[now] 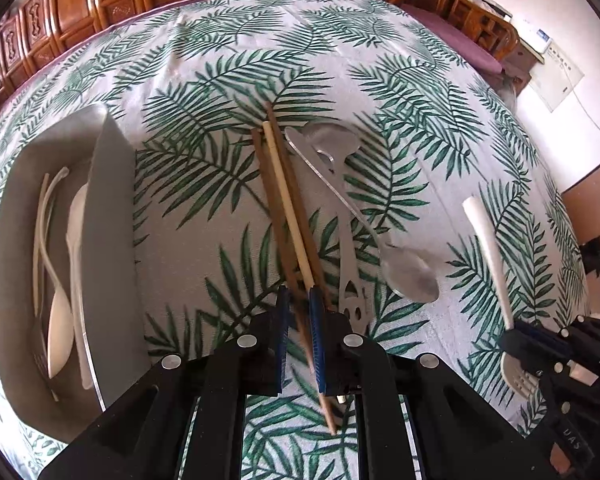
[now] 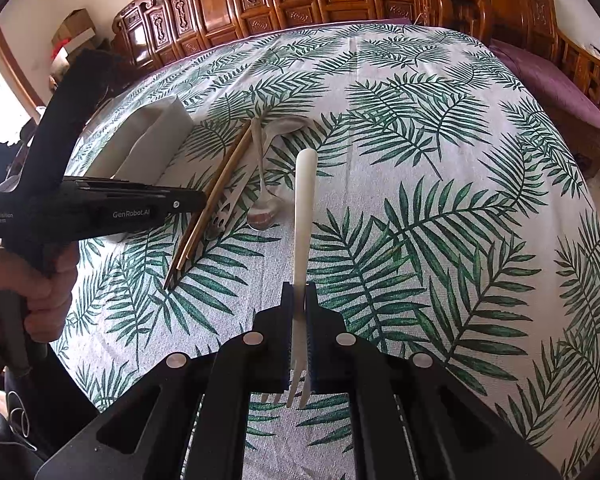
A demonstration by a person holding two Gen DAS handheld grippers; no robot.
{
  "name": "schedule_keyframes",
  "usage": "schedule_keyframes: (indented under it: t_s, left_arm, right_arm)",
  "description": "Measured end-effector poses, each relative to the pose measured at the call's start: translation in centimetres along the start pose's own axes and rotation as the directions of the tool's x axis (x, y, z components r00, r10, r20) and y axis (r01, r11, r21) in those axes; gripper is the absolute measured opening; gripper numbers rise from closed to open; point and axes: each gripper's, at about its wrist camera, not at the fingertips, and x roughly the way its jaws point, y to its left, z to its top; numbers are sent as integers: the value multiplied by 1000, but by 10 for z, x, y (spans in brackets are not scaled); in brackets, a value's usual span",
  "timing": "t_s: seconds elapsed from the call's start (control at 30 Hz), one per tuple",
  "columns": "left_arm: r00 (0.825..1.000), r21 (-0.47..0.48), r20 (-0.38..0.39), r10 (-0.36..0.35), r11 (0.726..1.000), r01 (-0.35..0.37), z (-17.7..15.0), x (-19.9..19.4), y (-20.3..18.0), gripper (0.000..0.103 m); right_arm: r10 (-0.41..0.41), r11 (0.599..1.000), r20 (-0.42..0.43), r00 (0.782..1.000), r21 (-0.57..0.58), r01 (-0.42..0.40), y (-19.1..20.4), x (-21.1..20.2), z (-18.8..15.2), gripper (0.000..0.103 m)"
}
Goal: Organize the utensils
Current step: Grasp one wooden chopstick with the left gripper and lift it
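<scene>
My left claw (image 1: 300,312) is clenched on a bundle of long wooden chopsticks (image 1: 286,208) at centre frame, slanting over the leaf-print tabletop (image 1: 380,40). My right claw (image 2: 299,320) grips a white plastic fork (image 2: 303,216), tines toward the camera. A grey tray (image 1: 112,208) holding white utensils sits at left.

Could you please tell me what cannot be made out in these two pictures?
- Left wrist view: how many chopsticks the left gripper pinches; they overlap between its blue pads.
- Left wrist view: the white fork tines, covered by the right gripper.
- Right wrist view: the grey tray contents, hidden by its wall and the left gripper's body.
- Right wrist view: the metal spoon, too small and glary.
</scene>
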Motion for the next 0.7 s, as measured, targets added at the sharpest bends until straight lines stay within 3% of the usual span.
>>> schedule_keyframes:
  t_s: [0.17,0.23,0.47,0.7]
  left_arm:
    - [999,25,0,50,998,-50,10,4,-8,10]
    - [998,27,-3,62,998,-62,12,6,-8,16]
    - [998,6,-2,56,998,-56,12,7,0,17]
    - [999,10,13,46,999,-46,9,4,2,2]
  right_arm:
    - [-2,1000,-4,1000,-6,2,1,1,0,7]
    - [-1,1000,-3,1000,-6,0,2,1,0,7]
    - [2,1000,-1,1000,-9,-2,2,1,0,7]
    - [4,1000,2,1000,-13,-4,3,0,0,7]
